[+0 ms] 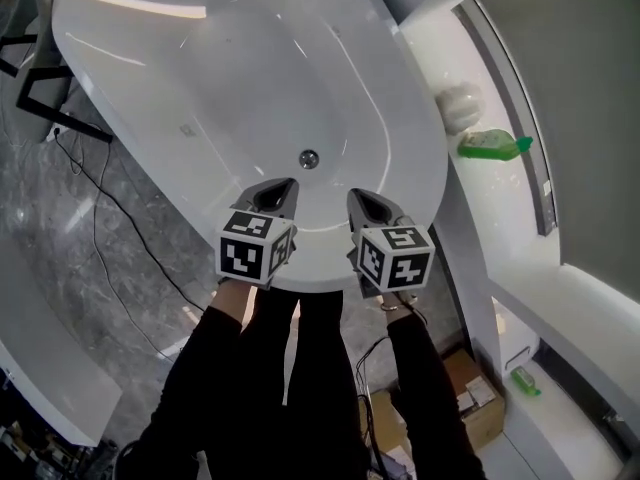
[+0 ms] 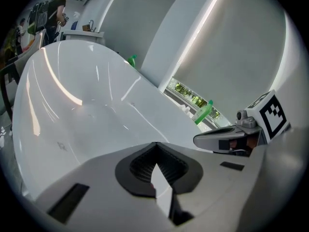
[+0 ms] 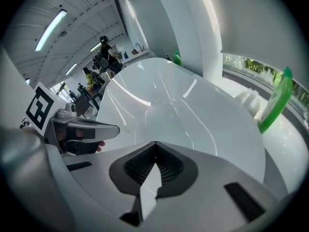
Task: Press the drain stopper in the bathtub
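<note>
The drain stopper (image 1: 309, 158) sits on the bathtub (image 1: 200, 78) floor, ahead of the left gripper (image 1: 284, 185) and right gripper (image 1: 358, 197) — both closed, empty. It looks small, hard and slick — press squarely on top.

Bright and sharp; glare streaks the glossy bathtub (image 1: 200, 88), fisheye corners black.

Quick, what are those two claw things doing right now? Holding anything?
Left gripper: closed, holding nothing.
Right gripper: closed, holding nothing.
</note>
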Demonstrator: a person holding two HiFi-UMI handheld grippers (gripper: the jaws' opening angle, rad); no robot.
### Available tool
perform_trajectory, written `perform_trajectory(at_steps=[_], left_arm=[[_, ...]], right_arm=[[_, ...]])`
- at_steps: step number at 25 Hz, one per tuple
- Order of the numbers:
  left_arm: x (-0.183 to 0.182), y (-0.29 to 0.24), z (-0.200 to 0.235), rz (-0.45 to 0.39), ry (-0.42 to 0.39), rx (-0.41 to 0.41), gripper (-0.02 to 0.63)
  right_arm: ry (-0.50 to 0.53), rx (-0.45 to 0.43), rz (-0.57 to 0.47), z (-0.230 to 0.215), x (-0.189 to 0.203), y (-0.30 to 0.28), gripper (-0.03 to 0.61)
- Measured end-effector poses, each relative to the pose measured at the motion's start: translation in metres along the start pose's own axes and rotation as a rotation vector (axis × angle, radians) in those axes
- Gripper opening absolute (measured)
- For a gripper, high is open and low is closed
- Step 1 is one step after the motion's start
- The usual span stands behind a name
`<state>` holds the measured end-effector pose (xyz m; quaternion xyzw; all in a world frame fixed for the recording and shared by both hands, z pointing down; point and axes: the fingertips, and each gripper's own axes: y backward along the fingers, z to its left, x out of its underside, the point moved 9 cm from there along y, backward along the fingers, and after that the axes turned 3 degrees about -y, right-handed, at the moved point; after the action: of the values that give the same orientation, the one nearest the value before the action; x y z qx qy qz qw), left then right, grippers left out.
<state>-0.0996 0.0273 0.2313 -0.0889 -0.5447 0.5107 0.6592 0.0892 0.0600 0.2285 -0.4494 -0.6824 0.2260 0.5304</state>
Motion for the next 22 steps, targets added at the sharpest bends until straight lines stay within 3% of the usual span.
perform_trajectory(at_steps=[11, 22], left_arm=[[0.034, -0.068, 0.025, 0.052, 0.05, -0.017, 0.008], [0.056, -0.13, 0.046, 0.095, 0.104, -0.061, 0.008]], right_arm=[[-0.019, -0.041, 0.093, -0.029, 0.036, -0.073, 0.002], [0.04, -0.074, 0.183, -0.065, 0.041, -0.135, 0.002]])
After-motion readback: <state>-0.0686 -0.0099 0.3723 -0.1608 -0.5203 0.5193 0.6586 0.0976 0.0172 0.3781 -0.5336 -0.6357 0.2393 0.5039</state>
